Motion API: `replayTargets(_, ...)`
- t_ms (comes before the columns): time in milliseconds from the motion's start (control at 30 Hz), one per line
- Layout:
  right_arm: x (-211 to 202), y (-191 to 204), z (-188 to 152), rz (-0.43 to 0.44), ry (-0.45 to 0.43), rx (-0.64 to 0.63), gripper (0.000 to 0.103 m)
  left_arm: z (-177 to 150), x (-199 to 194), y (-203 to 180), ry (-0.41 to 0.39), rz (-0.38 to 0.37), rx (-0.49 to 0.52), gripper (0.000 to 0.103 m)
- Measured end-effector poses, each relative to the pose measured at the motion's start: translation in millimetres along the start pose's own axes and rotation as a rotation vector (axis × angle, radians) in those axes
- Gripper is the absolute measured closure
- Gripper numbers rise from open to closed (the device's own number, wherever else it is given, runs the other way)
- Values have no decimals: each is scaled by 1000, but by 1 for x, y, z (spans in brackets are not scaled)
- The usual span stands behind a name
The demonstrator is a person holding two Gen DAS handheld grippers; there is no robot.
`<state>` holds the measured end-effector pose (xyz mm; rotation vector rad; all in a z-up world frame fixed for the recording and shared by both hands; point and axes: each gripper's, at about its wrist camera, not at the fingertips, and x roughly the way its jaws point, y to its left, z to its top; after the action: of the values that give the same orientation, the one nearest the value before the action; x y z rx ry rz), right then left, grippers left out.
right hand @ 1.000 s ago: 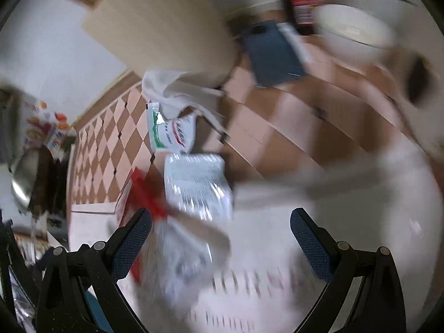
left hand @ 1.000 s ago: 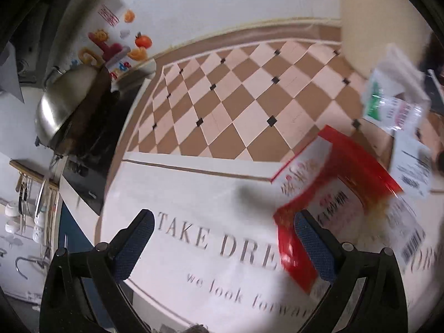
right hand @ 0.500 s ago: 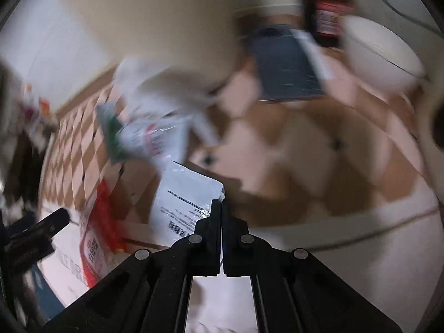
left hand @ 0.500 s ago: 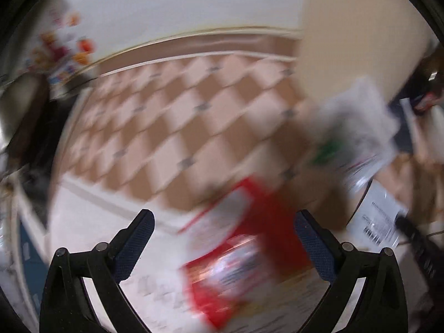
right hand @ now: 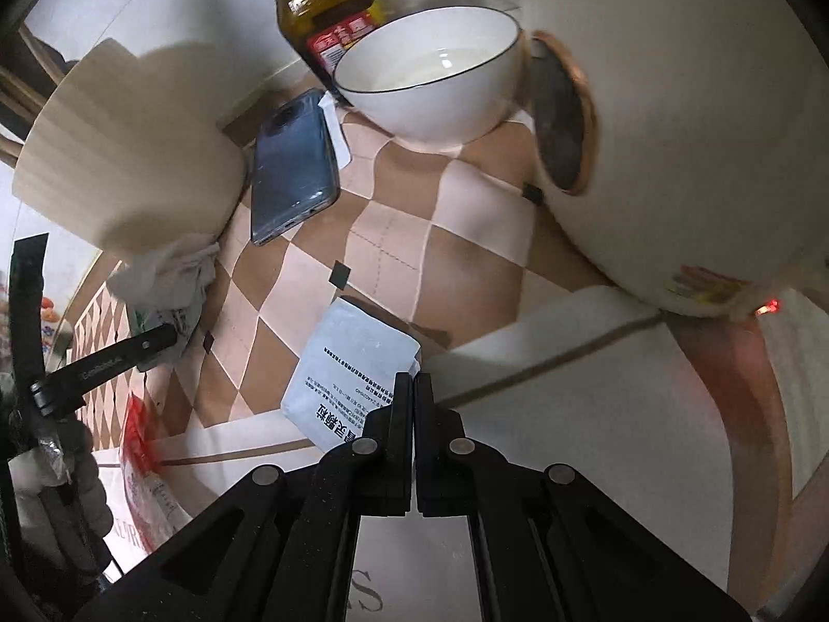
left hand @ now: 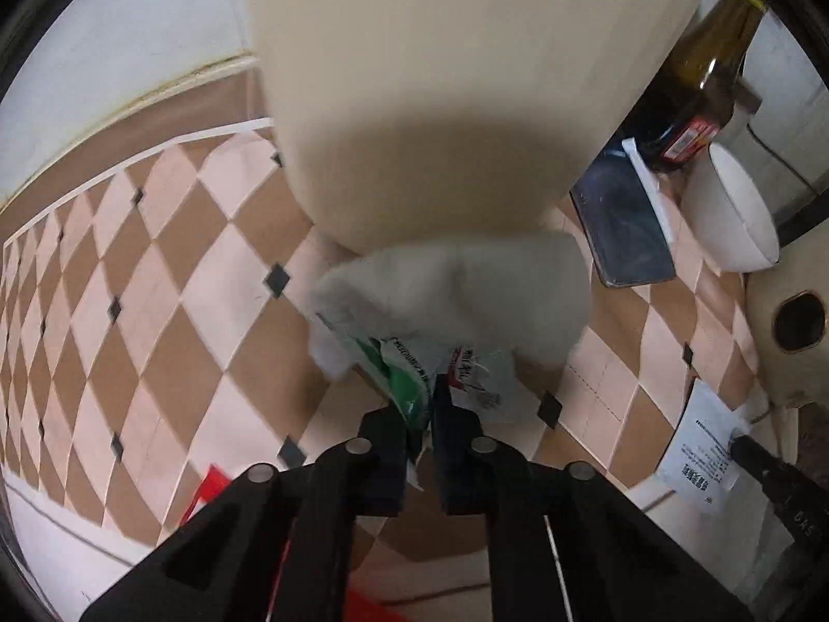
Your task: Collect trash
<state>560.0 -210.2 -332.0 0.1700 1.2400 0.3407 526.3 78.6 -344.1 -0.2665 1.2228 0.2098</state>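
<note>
My left gripper (left hand: pixel 430 404) is shut on a green and white wrapper (left hand: pixel 409 368) that lies against a crumpled white tissue (left hand: pixel 456 290) at the foot of a cream bin (left hand: pixel 466 83). My right gripper (right hand: pixel 413 389) is shut on the corner of a white sachet with black print (right hand: pixel 352 363), which also shows in the left wrist view (left hand: pixel 699 446). A red packet (right hand: pixel 137 446) lies at the left on the cloth; a corner shows in the left wrist view (left hand: pixel 207 487).
A checkered cloth (left hand: pixel 155 311) covers the table. A phone (right hand: pixel 292 166), a white bowl (right hand: pixel 430 83), a dark sauce bottle (right hand: pixel 321 0) and a big white appliance (right hand: pixel 699 129) stand near. The left gripper shows at the right wrist view's left edge (right hand: pixel 103 363).
Both grippers were open a second ago. The right one shut on the white sachet, then the left moved forward to the bin and shut on the green wrapper.
</note>
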Motion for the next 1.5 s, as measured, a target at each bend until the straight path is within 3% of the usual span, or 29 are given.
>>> replayTargets(300, -52, 20, -20, 52, -55, -31, 103, -58, -124, 10, -184, 33, -41, 100)
replayTargets(400, -75, 33, -34, 78, -76, -49, 103, -78, -151, 30, -196, -3, -75, 100)
replayTargets(533, -106, 53, -65, 114, -96, -69, 103, -129, -180, 60, -206, -38, -119, 100)
replayTargets(700, -138, 81, -127, 144, -104, -99, 103, -209, -170, 97, -125, -100, -191, 99)
replayTargets(833, -141, 98, -179, 128, -82, -120, 103, -261, -125, 137, -2, -120, -270, 96)
replayTargets(933, -133, 107, -210, 90, -74, -123, 103, -281, -92, 159, 90, -165, -335, 96)
replayTargets(967, -130, 110, -219, 75, -68, -122, 103, -286, -95, 166, 46, -207, -358, 94)
replayTargets(1100, -127, 119, -249, 32, -56, -132, 103, -299, -109, 175, -15, -231, -394, 99)
replayTargets(1167, -127, 121, -258, 28, -50, -129, 103, -303, -123, 170, -51, -202, -364, 100)
replayTargets(1267, -133, 125, -270, 37, -48, -134, 103, -315, -152, 161, -104, -156, -331, 101)
replayTargets(1367, -138, 129, -279, 56, -48, -160, 103, -323, -186, 156, -171, -162, -306, 101)
replayTargets(1500, -135, 127, -283, 111, -15, -139, 103, -312, -208, 160, -198, -220, -323, 101)
